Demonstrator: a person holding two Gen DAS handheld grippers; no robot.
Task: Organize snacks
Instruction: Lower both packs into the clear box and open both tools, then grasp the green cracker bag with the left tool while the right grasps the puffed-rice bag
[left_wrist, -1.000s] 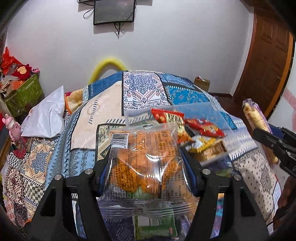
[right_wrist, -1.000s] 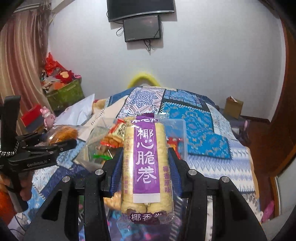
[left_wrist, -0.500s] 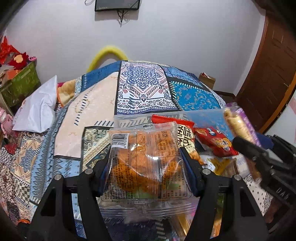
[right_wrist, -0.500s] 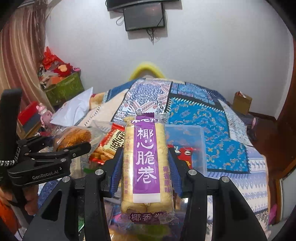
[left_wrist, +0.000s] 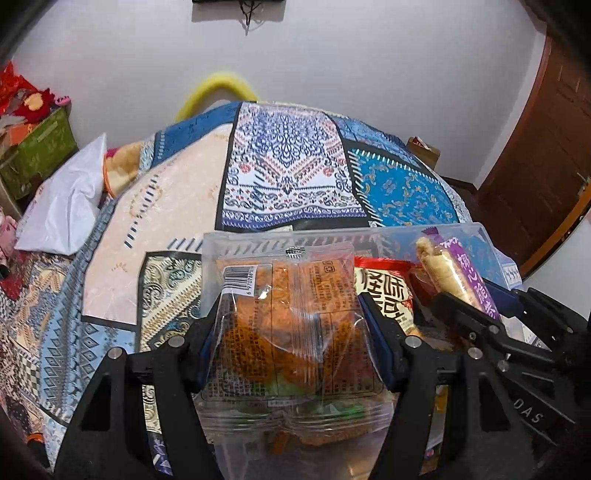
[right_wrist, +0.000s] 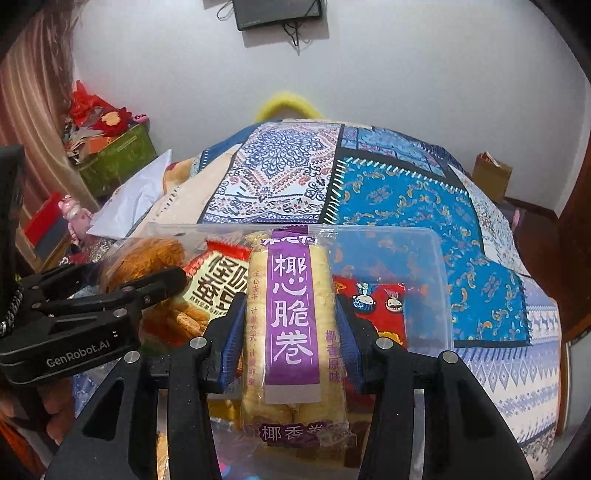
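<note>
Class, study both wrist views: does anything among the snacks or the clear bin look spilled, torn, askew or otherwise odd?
Nothing stands out. The orange snack pack and the purple-labelled roll pack sit squarely in their tongs, sealed and intact, above the clear bin. The packets in it lie jumbled, but none looks torn or spilled.

We face a plain white wall (right_wrist: 406, 92), evenly lit, with a dark screen (right_wrist: 280, 13) mounted at twelve o'clock and loose cables hanging under it. Below it a bed fills the middle, covered with a patchwork bedspread (left_wrist: 288, 166) in blue, cream and patterned panels. A yellow curved thing (left_wrist: 218, 86) shows behind the bed's far edge. At nine o'clock lie a white pillow (left_wrist: 66, 206) and a green box (right_wrist: 118, 158) heaped with red decorations; a striped curtain (right_wrist: 33, 92) hangs at ten. At three o'clock stands a brown wooden door (left_wrist: 546, 147), with a small cardboard box (right_wrist: 493, 175) near it.
</note>
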